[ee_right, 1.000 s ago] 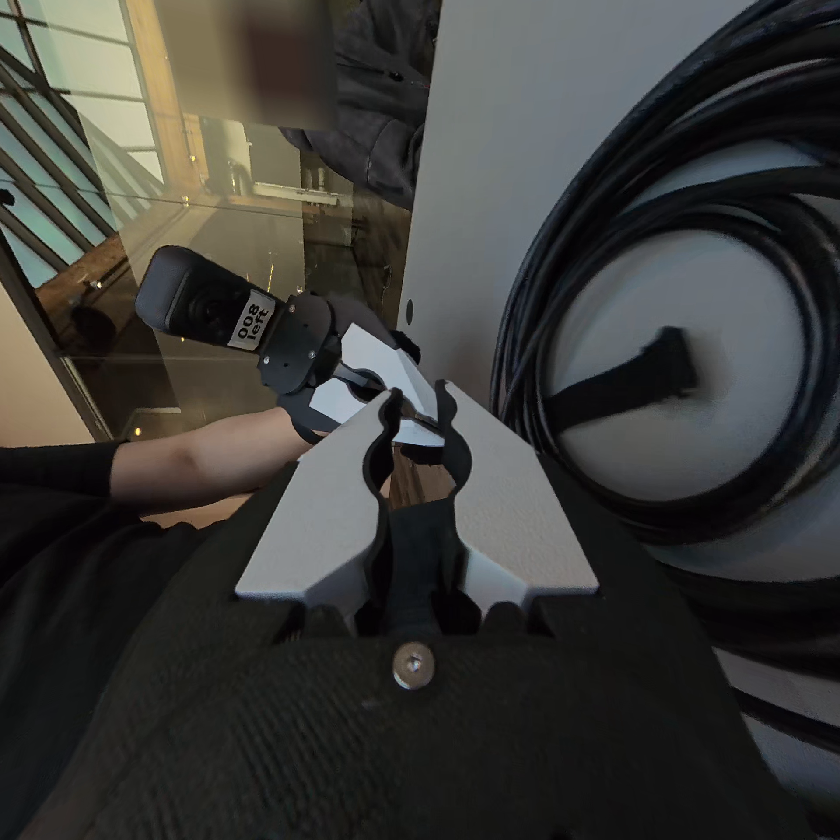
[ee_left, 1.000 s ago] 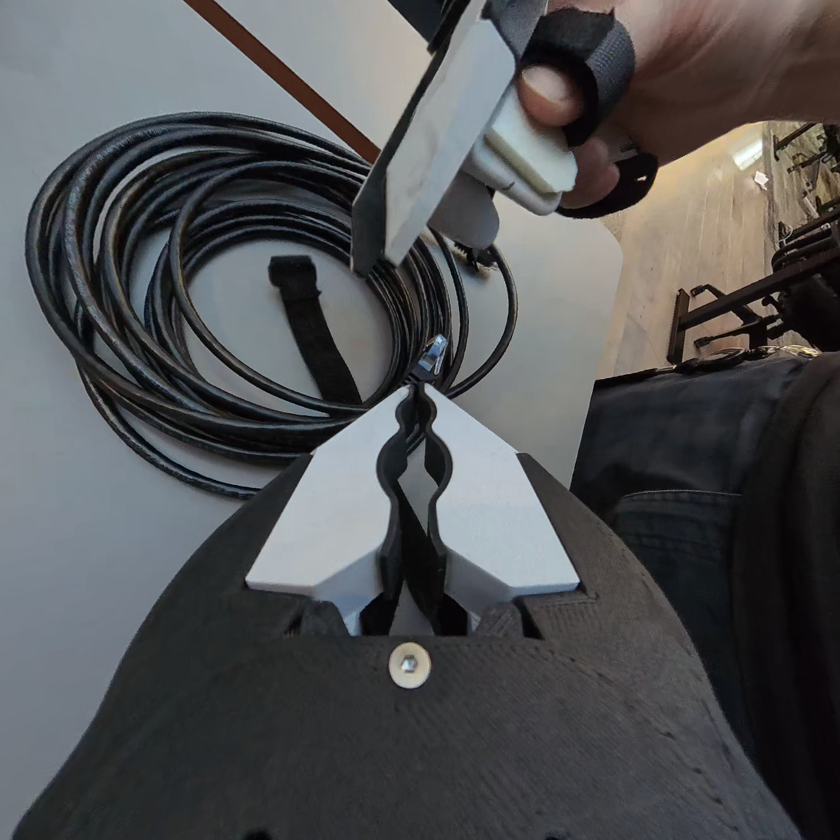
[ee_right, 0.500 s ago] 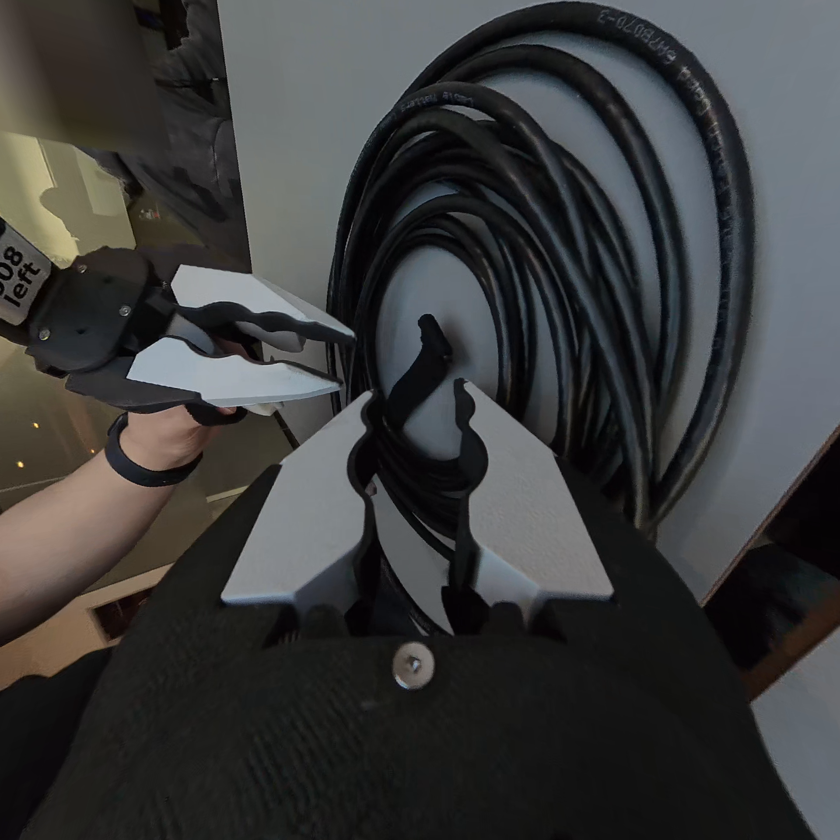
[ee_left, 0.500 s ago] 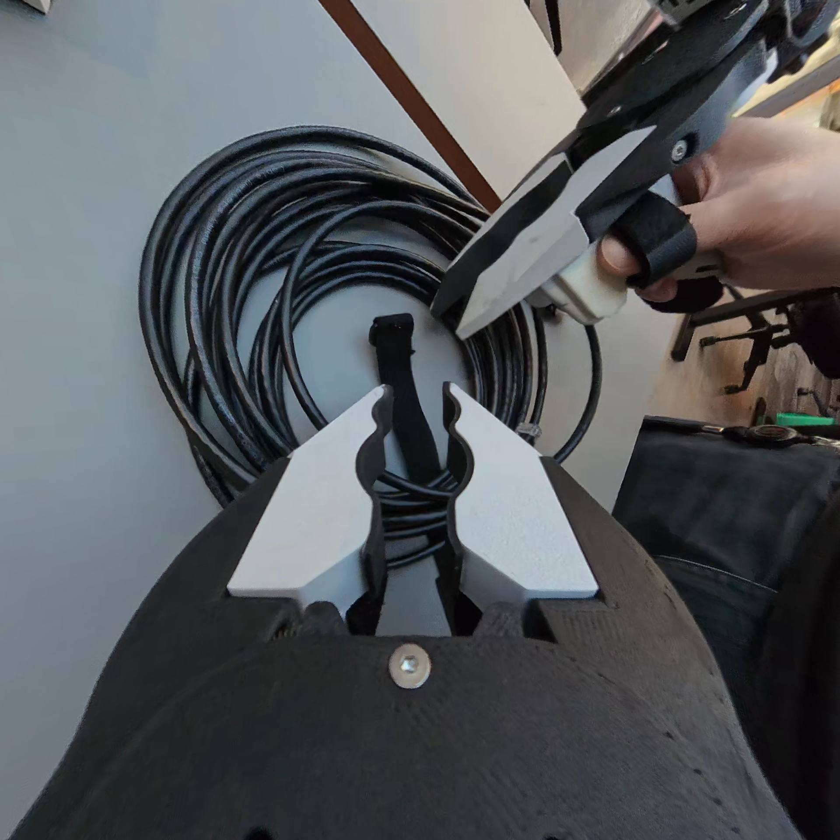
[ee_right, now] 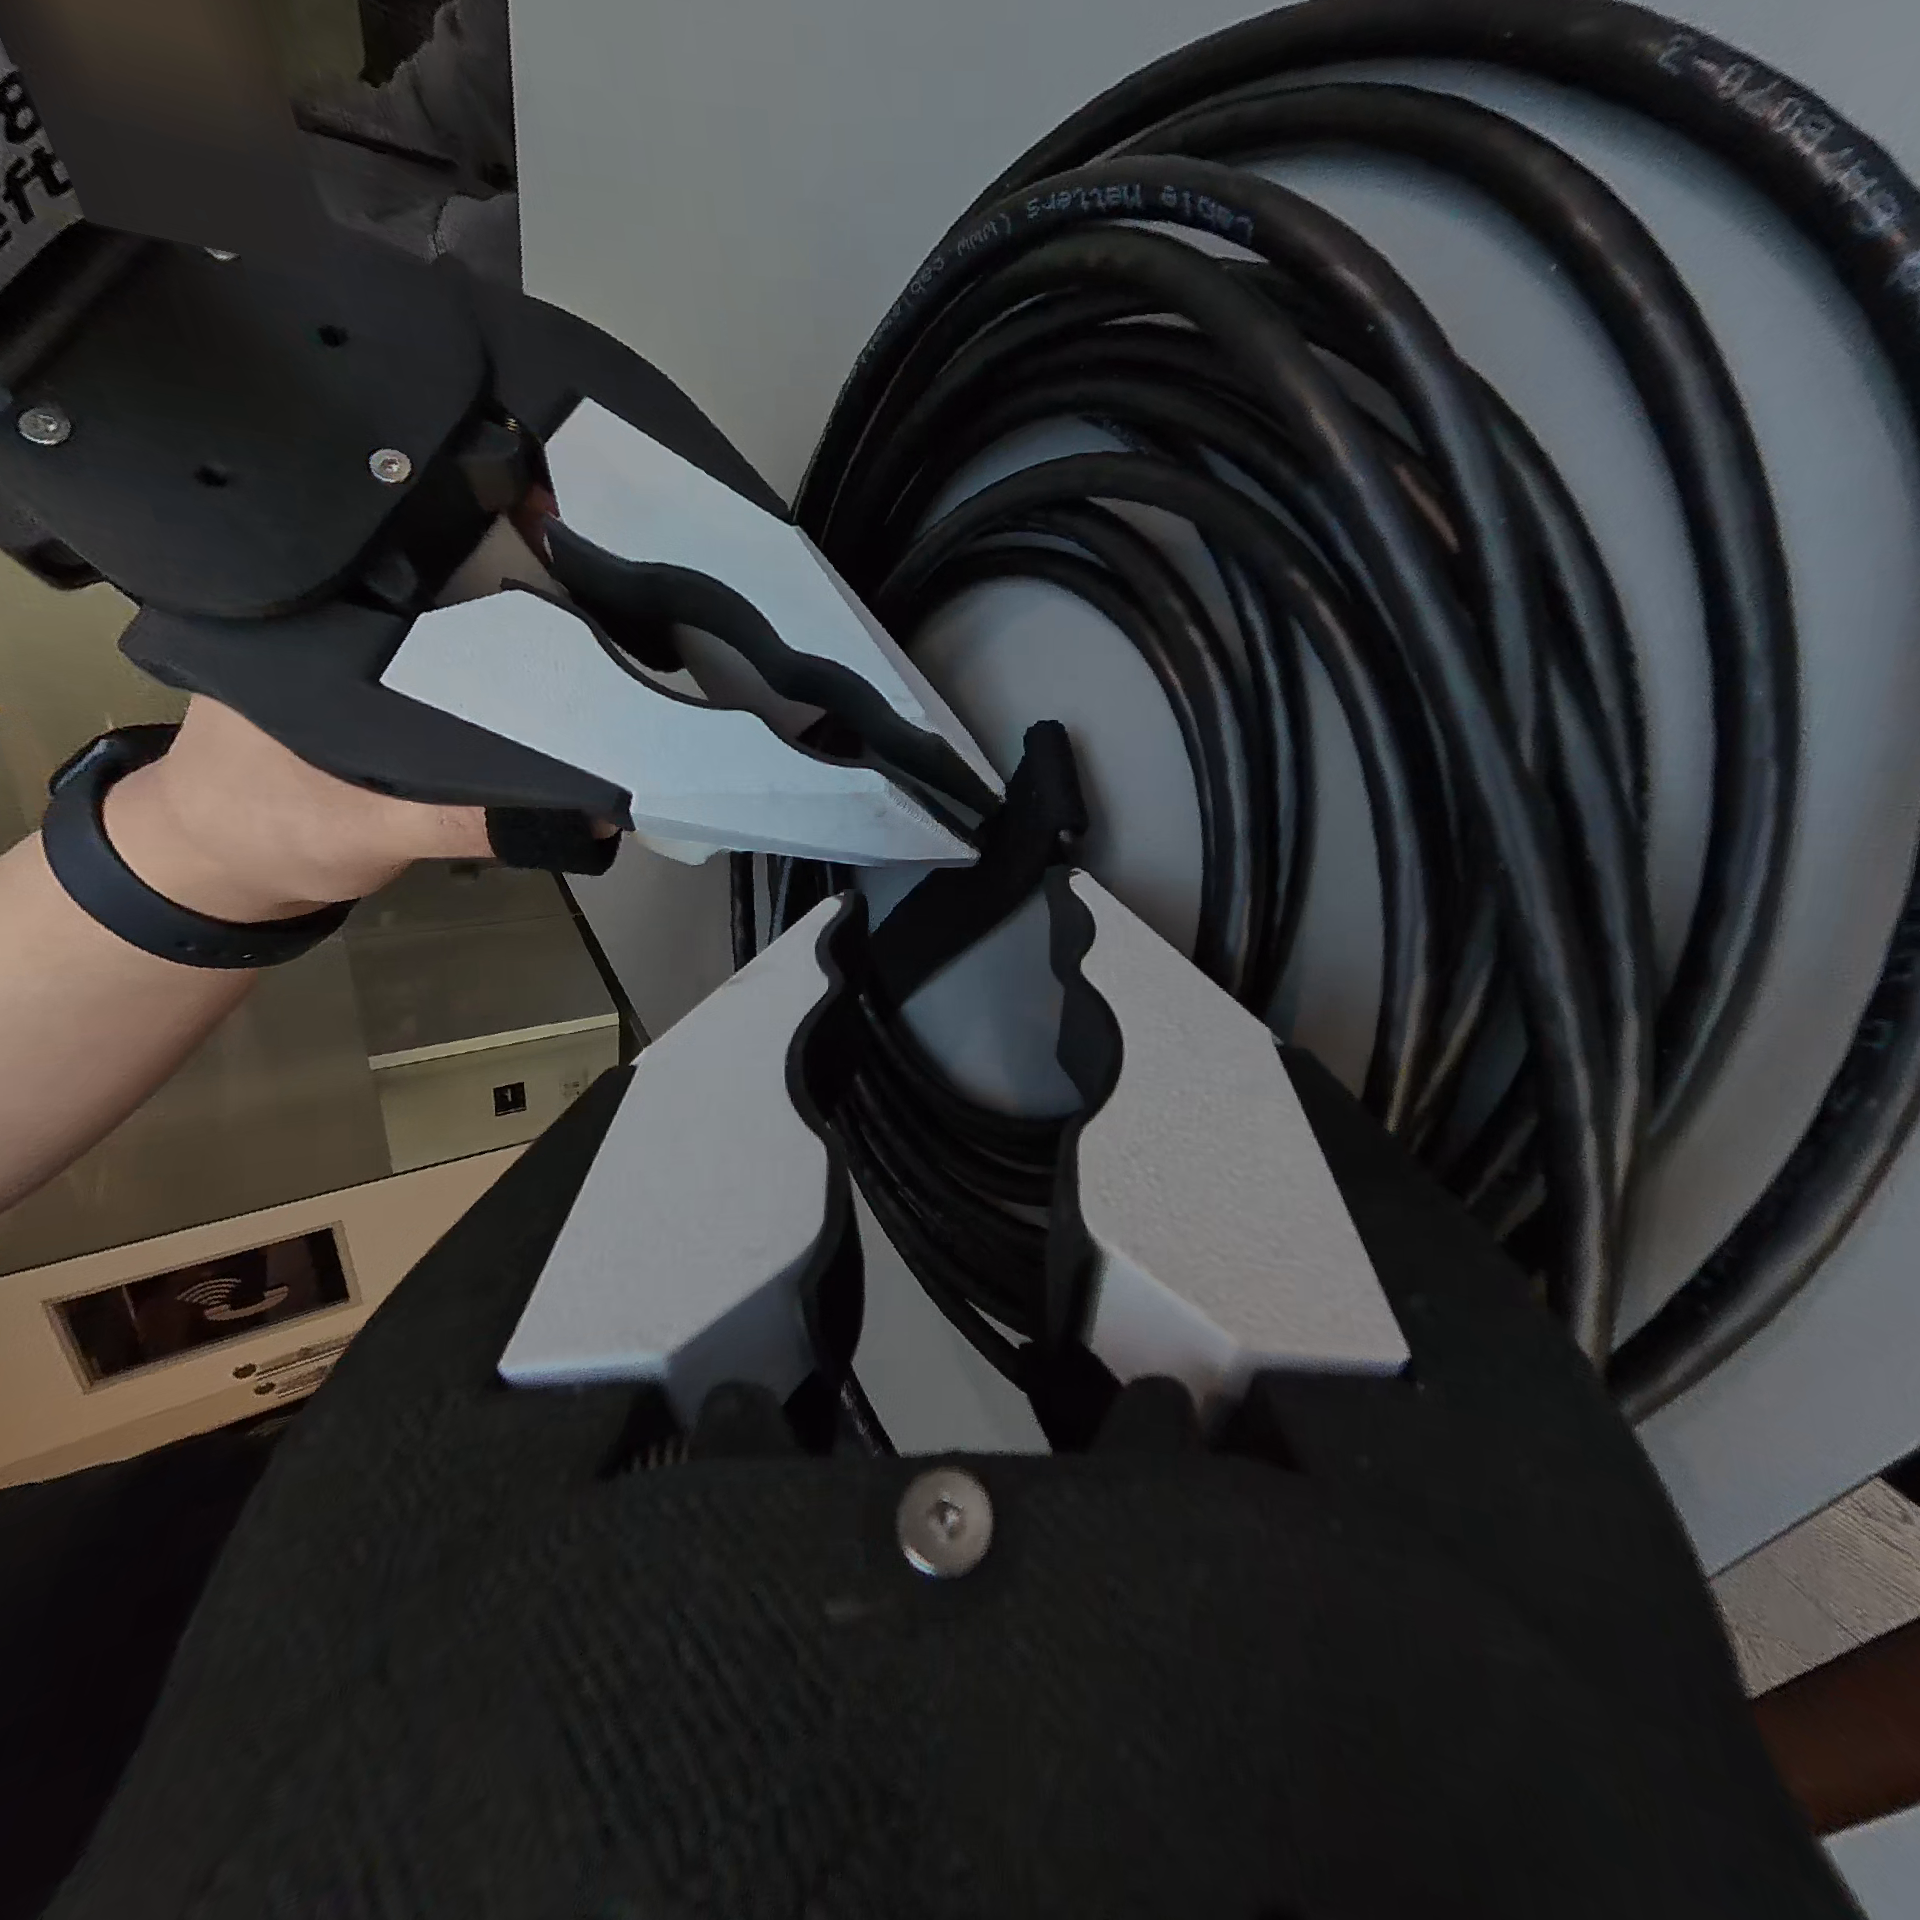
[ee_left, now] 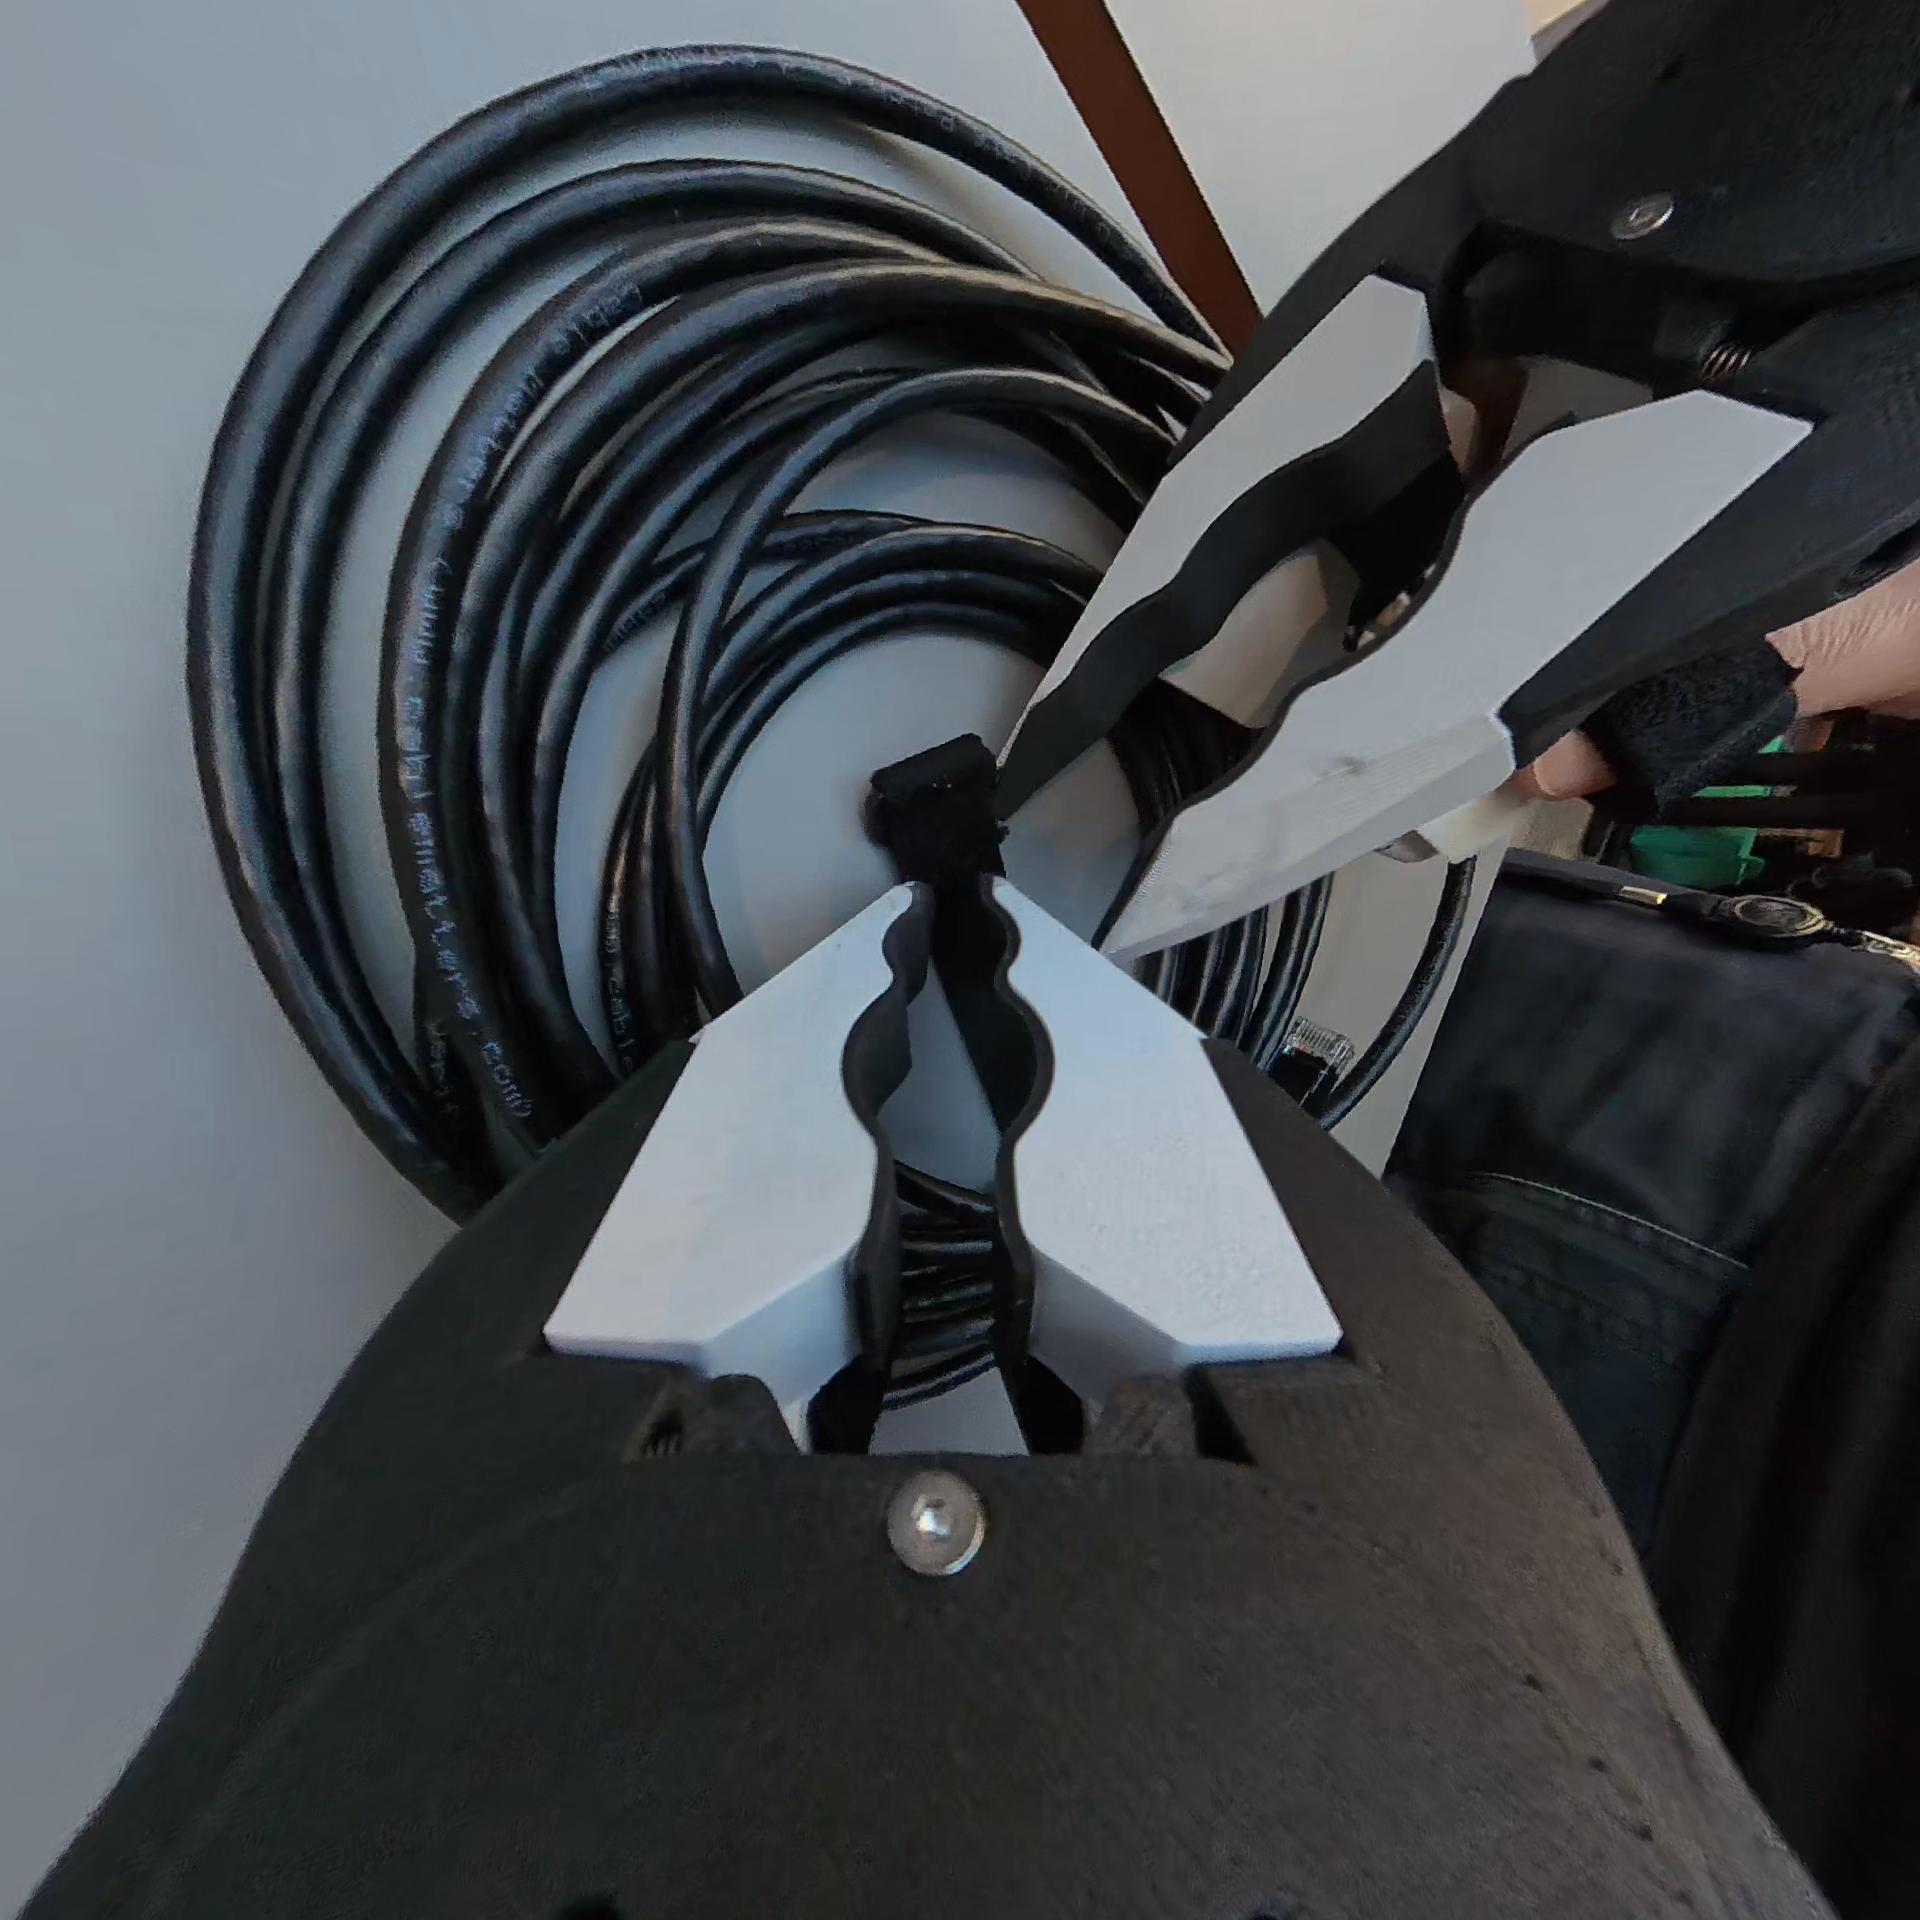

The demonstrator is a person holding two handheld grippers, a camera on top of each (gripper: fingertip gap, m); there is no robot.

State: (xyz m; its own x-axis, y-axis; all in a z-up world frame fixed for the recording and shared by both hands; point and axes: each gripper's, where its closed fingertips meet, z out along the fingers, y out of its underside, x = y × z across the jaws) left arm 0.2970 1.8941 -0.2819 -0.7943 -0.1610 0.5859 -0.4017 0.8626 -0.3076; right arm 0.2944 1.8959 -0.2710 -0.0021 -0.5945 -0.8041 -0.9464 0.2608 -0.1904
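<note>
The left claw [ee_left: 954,904], two pale grey wedge fingers lined with wavy black rubber, is nearly closed, its tips pinching the flat black fabric strap [ee_left: 935,805] that lies across the middle of the coil. The strap's fuzzy squared end sticks out just past the tips; its lower run is hidden between the fingers. The right claw [ee_right: 961,894] stands partly open around a bunch of strands of the coiled black round-jacketed cable [ee_right: 1455,623], with the strap crossing between its tips; whether its pads press the strands is hard to tell.

The coil lies in many loose glossy loops on the pale grey matte surface [ee_left: 104,727]. Its near side is covered by the black ribbed claw bodies in both views. A clear plastic plug [ee_left: 1314,1049] at one cable end peeks out beside the left claw, partly cut off. A hand with a black wristband [ee_right: 156,894] holds the left claw.
</note>
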